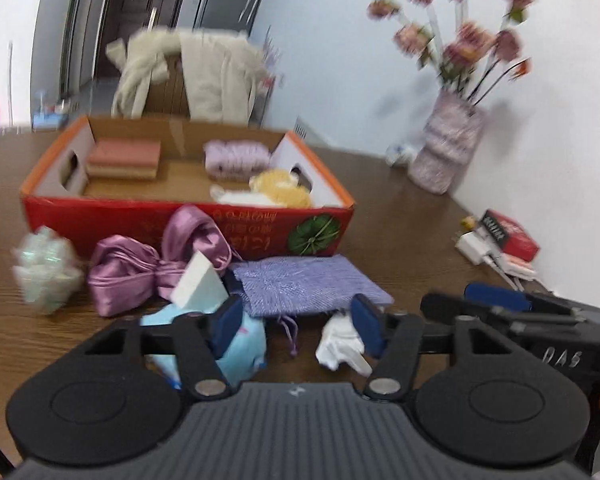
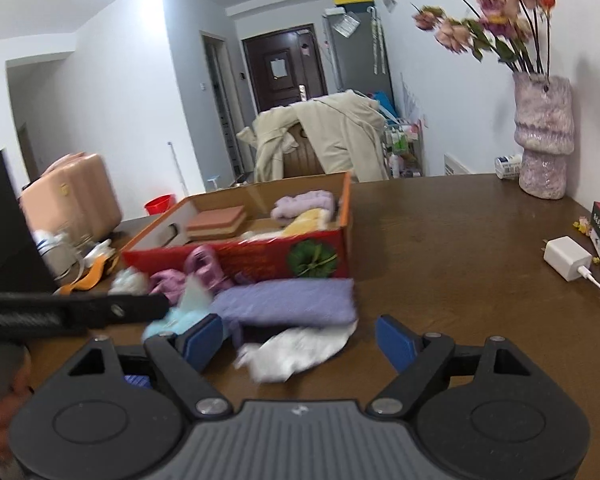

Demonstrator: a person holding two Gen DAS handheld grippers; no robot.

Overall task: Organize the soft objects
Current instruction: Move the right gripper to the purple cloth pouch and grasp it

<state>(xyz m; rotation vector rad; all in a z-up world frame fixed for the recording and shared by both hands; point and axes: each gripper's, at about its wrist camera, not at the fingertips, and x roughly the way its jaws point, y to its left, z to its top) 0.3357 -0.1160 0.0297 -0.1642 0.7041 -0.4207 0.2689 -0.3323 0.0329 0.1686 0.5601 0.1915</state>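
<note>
Left hand-held gripper point(image 1: 296, 330) part-open, empty; right hand-held gripper point(image 2: 300, 344) wide open around white cloth point(image 2: 296, 354), untouched.

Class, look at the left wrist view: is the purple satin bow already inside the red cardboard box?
No. The purple satin bow lies on the table in front of the red cardboard box, outside its front wall.

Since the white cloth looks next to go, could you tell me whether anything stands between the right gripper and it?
Nothing visible does. The right gripper is open, with the crumpled white cloth lying on bare table just ahead between its fingers; the purple pouch lies beyond it.
</note>
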